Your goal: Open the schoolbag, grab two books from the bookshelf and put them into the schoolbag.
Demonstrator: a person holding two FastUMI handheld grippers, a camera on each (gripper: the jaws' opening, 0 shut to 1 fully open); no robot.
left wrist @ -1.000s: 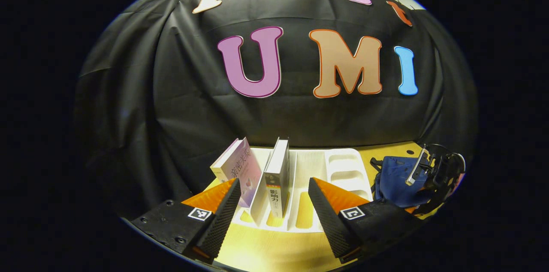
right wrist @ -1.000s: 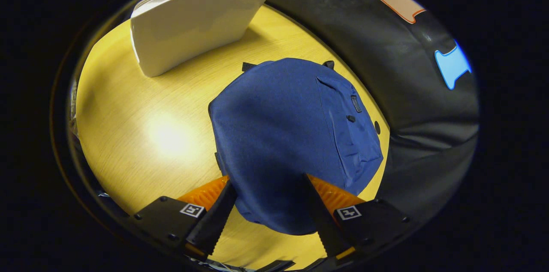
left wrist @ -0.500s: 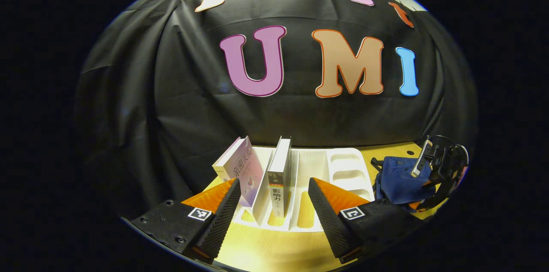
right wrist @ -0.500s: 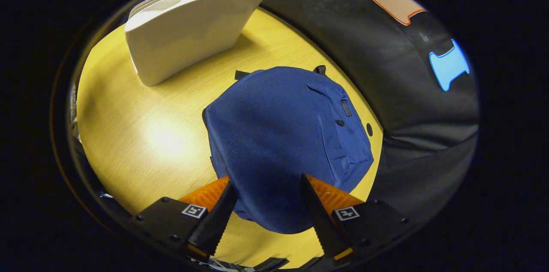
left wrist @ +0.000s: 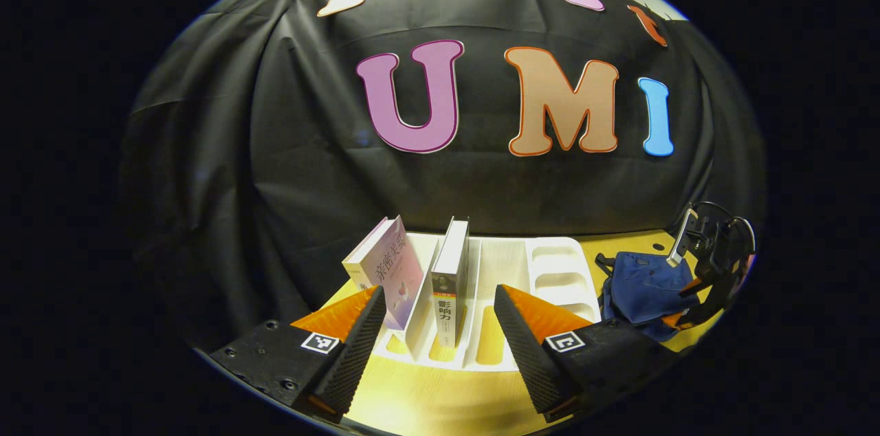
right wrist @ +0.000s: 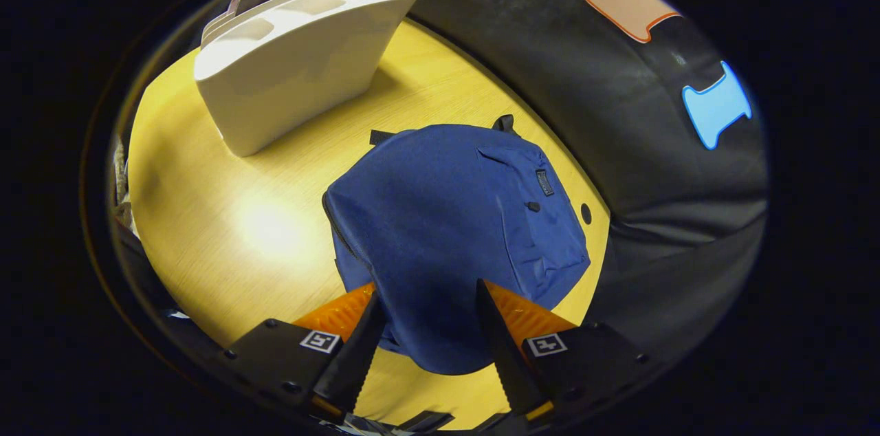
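- Blue fabric schoolbag (right wrist: 454, 230) is lying flat on the yellow wood desk (right wrist: 261, 230), front pocket up, looks zipped shut as far as I can tell.
- Right gripper (right wrist: 430, 333) hangs right over the bag's near end, jaws released and spread, not clamping anything. You can spot it in the left gripper view too, above the bag (left wrist: 643, 288).
- White bookshelf (left wrist: 550, 271) sits to the left of the bag, well apart from it.
- Two books are in the rack's left slots: pale pinkish book (left wrist: 388, 271) leaning left, white-spined book (left wrist: 450, 278) standing upright next to it.
- Left gripper (left wrist: 436, 333) is in front of the rack, jaws released, wide apart, holding nothing.
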